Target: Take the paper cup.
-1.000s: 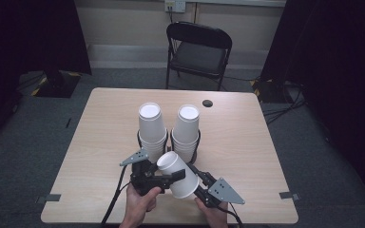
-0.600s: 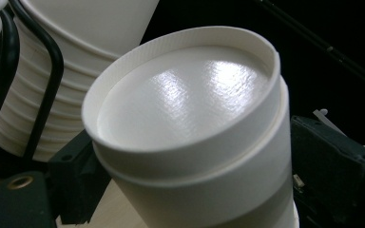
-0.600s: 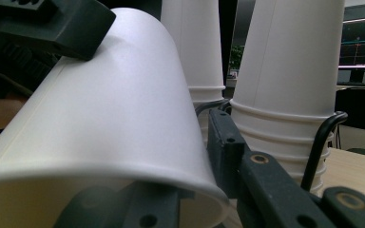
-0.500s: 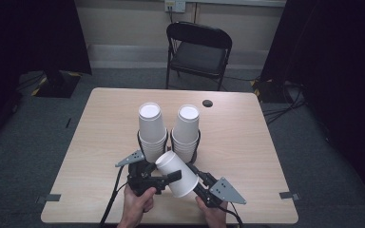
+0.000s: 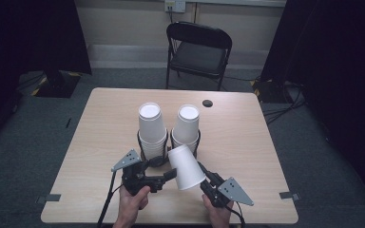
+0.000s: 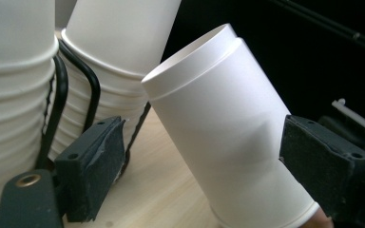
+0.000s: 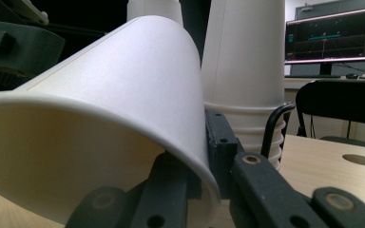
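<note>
A single white paper cup (image 5: 186, 167) (image 6: 228, 137) hangs tilted above the table's near edge, its base pointing up and left. My right gripper (image 5: 201, 170) (image 7: 195, 166) is shut on its rim, one jaw inside and one outside. My left gripper (image 5: 168, 174) (image 6: 209, 166) is open, its jaws standing on either side of the cup's body; the left pad (image 6: 92, 173) is clear of it. Just behind stand two stacks of upturned white cups, the left stack (image 5: 151, 127) and the right stack (image 5: 186, 124), each in a black wire holder (image 5: 141, 145).
The wooden table (image 5: 100, 123) has a small dark round hole (image 5: 207, 103) at the back right. A black folding chair (image 5: 197, 47) stands beyond the far edge. A lit monitor (image 7: 332, 40) is far off.
The held cup has shifted a little to the right and stands slightly more upright. The left gripper has barely moved.
</note>
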Tool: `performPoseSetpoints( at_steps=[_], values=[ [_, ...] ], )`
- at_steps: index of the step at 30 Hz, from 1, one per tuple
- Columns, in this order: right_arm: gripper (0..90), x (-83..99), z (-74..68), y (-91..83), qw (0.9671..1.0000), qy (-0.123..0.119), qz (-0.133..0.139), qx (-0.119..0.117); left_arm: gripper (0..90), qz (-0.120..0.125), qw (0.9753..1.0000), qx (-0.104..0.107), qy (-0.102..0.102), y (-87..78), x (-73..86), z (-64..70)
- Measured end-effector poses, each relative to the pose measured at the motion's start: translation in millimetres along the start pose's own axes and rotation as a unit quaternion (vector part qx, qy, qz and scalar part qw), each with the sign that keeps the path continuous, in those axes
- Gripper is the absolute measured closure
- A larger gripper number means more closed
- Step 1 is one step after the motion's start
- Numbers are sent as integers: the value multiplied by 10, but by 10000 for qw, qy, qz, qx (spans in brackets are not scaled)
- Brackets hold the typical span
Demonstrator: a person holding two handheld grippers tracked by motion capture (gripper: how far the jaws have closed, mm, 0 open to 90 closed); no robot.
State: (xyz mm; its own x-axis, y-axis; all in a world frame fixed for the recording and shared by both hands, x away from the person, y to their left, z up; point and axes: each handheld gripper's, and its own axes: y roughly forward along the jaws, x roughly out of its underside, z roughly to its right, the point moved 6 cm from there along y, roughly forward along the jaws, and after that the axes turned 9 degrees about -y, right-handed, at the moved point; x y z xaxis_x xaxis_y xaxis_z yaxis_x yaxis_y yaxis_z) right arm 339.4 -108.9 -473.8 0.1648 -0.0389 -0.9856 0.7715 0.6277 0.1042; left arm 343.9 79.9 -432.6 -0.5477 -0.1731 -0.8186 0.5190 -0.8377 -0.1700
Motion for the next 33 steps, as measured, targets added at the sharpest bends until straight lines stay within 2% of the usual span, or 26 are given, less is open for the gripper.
performPoseSetpoints(
  at_steps=[3, 4, 5, 6, 7, 8, 11, 13, 14, 15, 16, 17, 18, 19, 22, 23, 25, 28, 29, 30, 31, 32, 33],
  values=[
    [864, 4, -1, -9, 9997, 4, -205, -93, 152, -3, 9998, -22, 202, -44, 2, -28],
    [864, 4, -1, -9, 9997, 4, -205, -93, 152, -3, 9998, -22, 202, -44, 2, -28],
    [864, 7, -2, -12, 9992, 31, -374, -165, 152, 14, 9996, 35, 269, -70, 4, -44],
    [864, 7, -2, -12, 9992, 31, -374, -165, 152, 14, 9996, 35, 269, -70, 4, -44],
    [864, 7, -4, -15, 9984, 74, -506, -252, 152, 69, 9993, 84, 368, -93, 9, -63],
    [864, 8, 1, -16, 9980, 73, -577, -242, 152, 69, 9993, 84, 368, -93, 9, -63],
    [864, 7, -1, -17, 9971, 167, -670, -311, 152, 154, 9987, 118, 474, -136, 15, -96],
    [864, 10, -2, -14, 9962, 170, -780, -350, 152, 133, 9983, -130, 558, -154, 20, -141],
    [864, 10, -6, -10, 9957, 174, -810, -403, 152, 140, 9977, -185, 637, -161, 23, -157],
    [864, 12, -7, -5, 9947, 202, -900, -460, 152, 148, 9962, -365, 781, -180, 26, -190],
    [864, 12, -7, -5, 9947, 202, -900, -460, 152, 148, 9962, -365, 781, -180, 26, -190],
    [864, 16, -3, 0, 9932, 224, -1042, -468, 152, 111, 9941, -551, 932, -188, 33, -216],
    [864, 16, -3, 0, 9932, 224, -1042, -468, 152, 111, 9941, -551, 932, -188, 33, -216],
    [864, 17, -1, 8, 9912, 294, -1166, -548, 152, 40, 9931, -624, 989, -188, 44, -220],
    [864, 21, 11, 19, 9890, 344, -1315, -588, 153, -75, 9895, -784, 1208, -203, 68, -217],
    [864, 21, 11, 19, 9890, 344, -1315, -588, 153, -82, 9890, -792, 1248, -210, 72, -214],
    [864, 26, 13, 23, 9864, 398, -1461, -637, 158, -71, 9874, -826, 1345, -232, 87, -217],
    [865, 31, 9, 28, 9845, 422, -1551, -700, 160, -115, 9860, -853, 1427, -238, 104, -221],
    [865, 32, 6, 28, 9831, 431, -1622, -725, 160, -142, 9850, -892, 1473, -241, 111, -227],
    [865, 30, 3, 33, 9818, 442, -1683, -758, 160, -153, 9852, -882, 1463, -238, 121, -224],
    [866, 23, -2, 44, 9790, 412, -1809, -846, 159, -230, 9836, -912, 1537, -241, 129, -234],
    [866, 23, -2, 44, 9790, 412, -1809, -846, 160, -230, 9836, -912, 1537, -241, 129, -234],
    [866, 9, -11, 54, 9761, 379, -1928, -922, 155, -303, 9825, -835, 1638, -242, 147, -221]
  ],
)
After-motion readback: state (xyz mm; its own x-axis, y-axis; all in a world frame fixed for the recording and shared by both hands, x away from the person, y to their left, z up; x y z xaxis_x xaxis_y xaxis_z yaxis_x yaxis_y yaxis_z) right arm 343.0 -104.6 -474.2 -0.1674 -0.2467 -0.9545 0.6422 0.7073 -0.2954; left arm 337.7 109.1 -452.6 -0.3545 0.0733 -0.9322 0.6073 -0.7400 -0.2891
